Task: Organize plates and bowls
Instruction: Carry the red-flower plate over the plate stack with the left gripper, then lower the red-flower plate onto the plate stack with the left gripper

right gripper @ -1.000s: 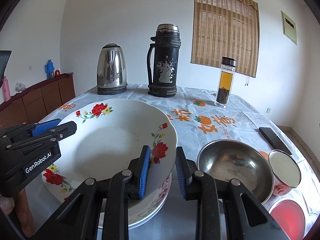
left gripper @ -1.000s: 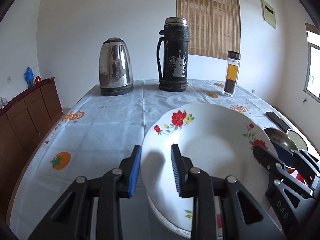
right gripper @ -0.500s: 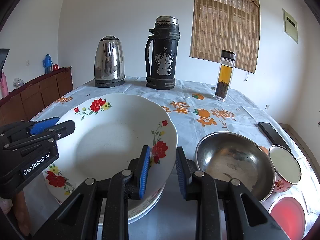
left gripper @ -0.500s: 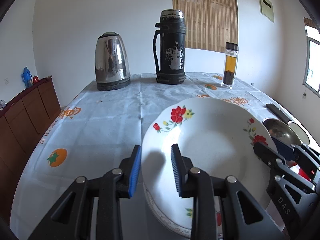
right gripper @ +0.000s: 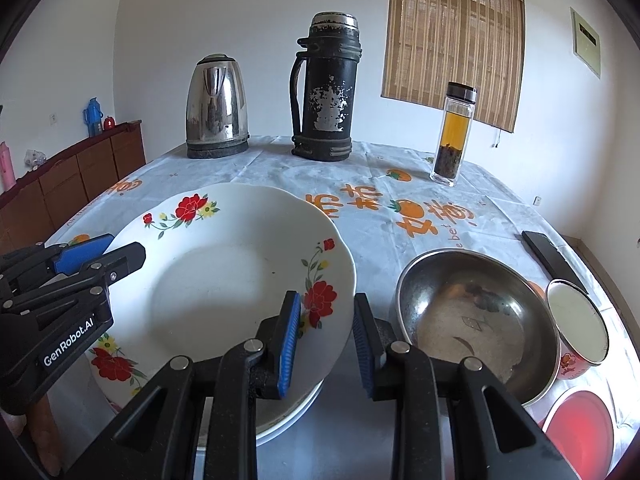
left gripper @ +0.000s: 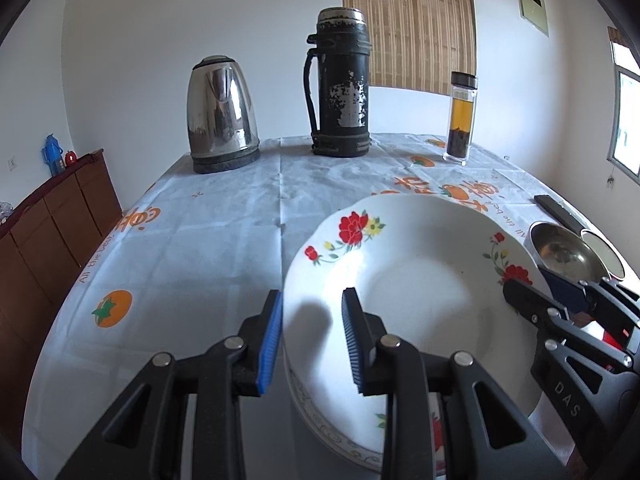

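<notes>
Since a second ago the view has dipped a little: the kettle and flask sit lower against the wall, and more tablecloth shows beyond the plate, while both tools straddle the rim as before. On the left, the left gripper (left gripper: 312,334) has its blue pads spread, one on each side of the near-left rim of the floral plate (left gripper: 420,304), not pressed against it. That plate rests on top of another plate (left gripper: 332,436) (only a patterned edge shows underneath). At the plate's right rim the right gripper (right gripper: 326,334) is likewise parted, one pad over the red flower, the other outside the edge. Just right of the stack sits the steel bowl (right gripper: 476,320), then a cup (right gripper: 578,326) touching it and a red lid (right gripper: 580,428) nearer the corner. Farther back stand the kettle (right gripper: 216,108), the black flask (right gripper: 326,88) and the tea bottle (right gripper: 454,136).
</notes>
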Action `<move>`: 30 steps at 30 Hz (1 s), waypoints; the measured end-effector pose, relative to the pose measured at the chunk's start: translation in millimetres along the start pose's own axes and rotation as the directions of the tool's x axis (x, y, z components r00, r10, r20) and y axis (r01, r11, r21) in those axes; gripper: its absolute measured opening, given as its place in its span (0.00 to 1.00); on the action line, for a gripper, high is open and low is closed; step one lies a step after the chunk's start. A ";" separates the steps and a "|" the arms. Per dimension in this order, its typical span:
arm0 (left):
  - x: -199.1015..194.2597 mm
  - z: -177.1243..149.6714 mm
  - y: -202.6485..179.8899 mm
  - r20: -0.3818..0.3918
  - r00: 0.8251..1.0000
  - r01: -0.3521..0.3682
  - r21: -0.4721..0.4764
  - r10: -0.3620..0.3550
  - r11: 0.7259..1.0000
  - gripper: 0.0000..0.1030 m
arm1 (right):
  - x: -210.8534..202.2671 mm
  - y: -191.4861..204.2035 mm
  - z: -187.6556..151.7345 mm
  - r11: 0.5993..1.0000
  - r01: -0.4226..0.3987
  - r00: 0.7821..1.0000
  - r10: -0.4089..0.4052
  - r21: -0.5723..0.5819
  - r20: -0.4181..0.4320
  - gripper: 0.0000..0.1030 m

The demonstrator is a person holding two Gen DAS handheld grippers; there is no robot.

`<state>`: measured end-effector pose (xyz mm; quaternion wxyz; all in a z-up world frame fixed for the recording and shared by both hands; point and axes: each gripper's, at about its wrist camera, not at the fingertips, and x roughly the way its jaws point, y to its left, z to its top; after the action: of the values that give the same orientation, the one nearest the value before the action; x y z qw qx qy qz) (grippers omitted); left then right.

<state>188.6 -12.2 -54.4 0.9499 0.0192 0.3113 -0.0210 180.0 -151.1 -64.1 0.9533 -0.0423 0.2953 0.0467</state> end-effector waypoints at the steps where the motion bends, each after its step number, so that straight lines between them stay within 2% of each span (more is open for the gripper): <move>1: 0.6 0.2 0.1 -0.003 1.000 -0.001 0.000 0.001 1.000 0.27 | 0.8 -0.3 -0.1 1.000 -0.002 1.000 0.002 0.001 -0.005 0.28; 16: 7.9 -3.1 -1.8 -0.039 0.999 -0.019 0.014 0.020 1.000 0.27 | 12.5 -1.0 -0.2 1.000 -0.022 0.997 0.023 0.001 -0.070 0.29; 22: 6.0 -3.8 -2.3 -0.032 0.999 -0.022 0.016 0.022 1.000 0.27 | 13.0 0.7 -1.1 1.000 -0.020 0.997 0.020 -0.009 -0.074 0.30; 25: 5.5 -4.0 -4.4 -0.025 0.999 -0.038 0.033 0.039 0.999 0.27 | 8.5 2.1 -0.9 1.000 -0.002 0.999 0.002 -0.015 -0.049 0.30; 30: 9.2 -4.0 -1.3 -0.047 0.999 -0.021 0.024 0.022 0.999 0.27 | 12.2 4.8 -0.7 1.000 0.003 0.998 -0.005 -0.028 -0.068 0.30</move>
<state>193.6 -13.6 -63.1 0.9421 0.0344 0.3334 -0.0141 189.1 -145.6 -71.9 0.9421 -0.0578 0.3269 0.0474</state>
